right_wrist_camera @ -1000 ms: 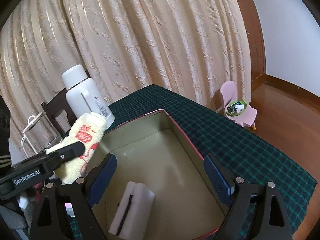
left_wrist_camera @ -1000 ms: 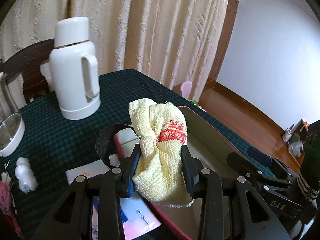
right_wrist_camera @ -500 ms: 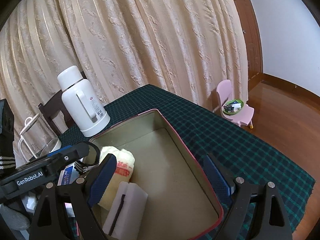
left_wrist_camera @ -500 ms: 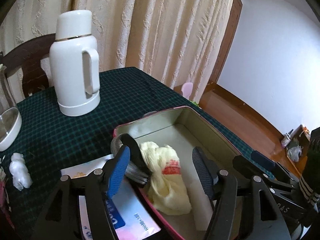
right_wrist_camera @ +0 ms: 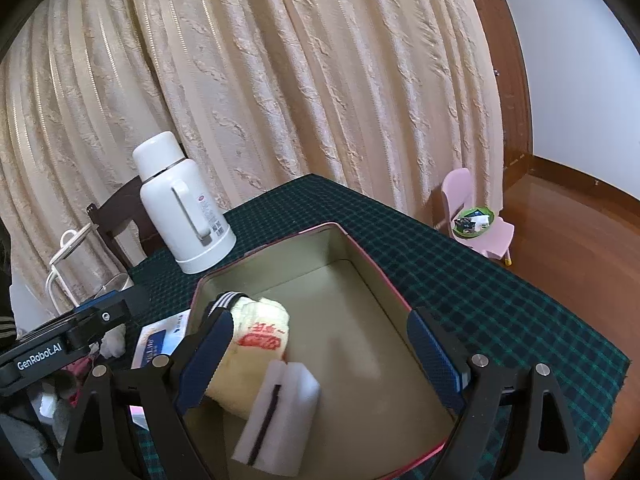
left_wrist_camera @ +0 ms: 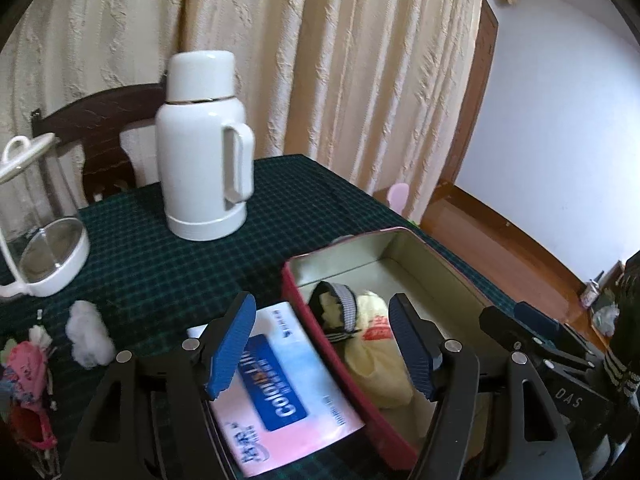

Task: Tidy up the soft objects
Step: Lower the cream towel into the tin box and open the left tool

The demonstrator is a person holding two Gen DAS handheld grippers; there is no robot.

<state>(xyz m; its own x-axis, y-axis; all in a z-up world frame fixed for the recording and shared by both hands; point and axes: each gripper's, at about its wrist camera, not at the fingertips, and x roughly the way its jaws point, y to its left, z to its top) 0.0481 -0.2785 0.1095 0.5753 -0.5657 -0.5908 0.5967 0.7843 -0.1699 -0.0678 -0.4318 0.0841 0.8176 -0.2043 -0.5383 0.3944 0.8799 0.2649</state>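
While claws gape, towel (right_wrist_camera: 256,344) and sponge (right_wrist_camera: 280,420) fill tin (right_wrist_camera: 372,264).

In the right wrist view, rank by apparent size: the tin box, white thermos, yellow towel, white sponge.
Largest to smallest:
1. tin box
2. white thermos
3. yellow towel and white sponge: alike, and the sponge sits nearer the camera, so unranked.

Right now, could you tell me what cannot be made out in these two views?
- Yellow towel: its near end, left wrist view, is hidden by the tin's red wall.
- Tissue pack: small print blurred; bottom hidden by the left gripper.
- White sponge: right wrist view, motion-blurred.
- Pink fabric item: cut off by the left edge; unidentifiable.
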